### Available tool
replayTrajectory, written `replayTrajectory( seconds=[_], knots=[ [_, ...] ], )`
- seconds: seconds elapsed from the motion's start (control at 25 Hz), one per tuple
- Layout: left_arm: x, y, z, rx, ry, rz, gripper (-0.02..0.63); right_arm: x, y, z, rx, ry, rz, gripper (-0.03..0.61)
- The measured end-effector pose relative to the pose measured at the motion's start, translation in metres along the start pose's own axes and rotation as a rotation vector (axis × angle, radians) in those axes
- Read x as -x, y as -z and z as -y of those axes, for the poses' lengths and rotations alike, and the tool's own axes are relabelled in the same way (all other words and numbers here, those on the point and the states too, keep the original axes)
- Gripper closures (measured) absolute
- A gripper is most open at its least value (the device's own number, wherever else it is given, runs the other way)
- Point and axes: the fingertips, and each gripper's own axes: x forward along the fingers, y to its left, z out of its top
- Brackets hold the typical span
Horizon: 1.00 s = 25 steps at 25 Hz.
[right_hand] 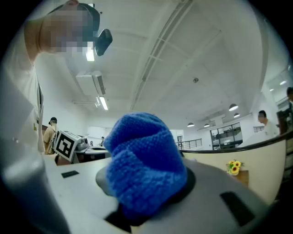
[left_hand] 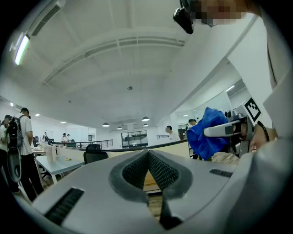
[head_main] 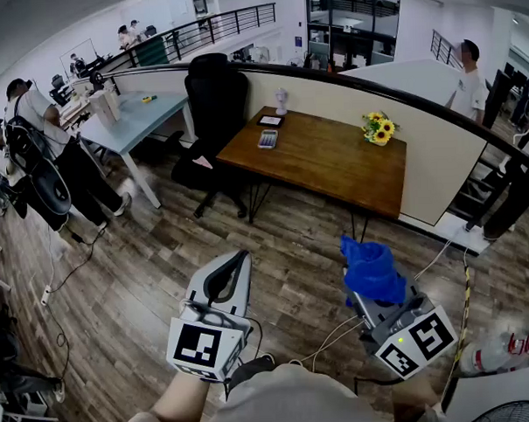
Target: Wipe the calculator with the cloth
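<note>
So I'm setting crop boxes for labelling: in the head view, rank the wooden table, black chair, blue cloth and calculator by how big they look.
1. wooden table
2. black chair
3. blue cloth, though it sits close to the camera, which inflates it
4. calculator, clearly smallest

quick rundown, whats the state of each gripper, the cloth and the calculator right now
left gripper: shut, nothing between its jaws
right gripper: shut on the blue cloth
blue cloth: bunched up, clamped in the right gripper
calculator: lying flat on the wooden table, far from both grippers
</note>
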Motion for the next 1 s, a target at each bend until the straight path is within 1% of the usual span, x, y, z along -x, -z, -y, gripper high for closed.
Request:
replayTrajectory(
  seconds=[0.2,0.44,0.68,0.84,1.0],
  knots=[
    [-0.004,0.004,0.004,0.002,-0.005,-0.009,0.609,0.005,-0.002,-0.005,0.045,-0.018,0.018,0.45],
    [-0.01,0.01,0.012,0.003,-0.001,-0.026,0.609,0.007,0.006,0.008,-0.018,-0.023,0.002,0.448],
    [-0.013,0.014,0.02,-0.003,0.011,-0.04,0.609,0.011,0.018,0.014,-0.049,-0.028,-0.02,0.448],
    [-0.017,0.014,0.015,-0.009,0.007,-0.042,0.609,0.005,0.023,0.021,-0.081,-0.026,-0.019,0.449],
    [-0.023,0.012,0.008,-0.01,-0.005,-0.032,0.609,-0.003,0.023,0.031,-0.087,-0.02,-0.012,0.448]
  ],
)
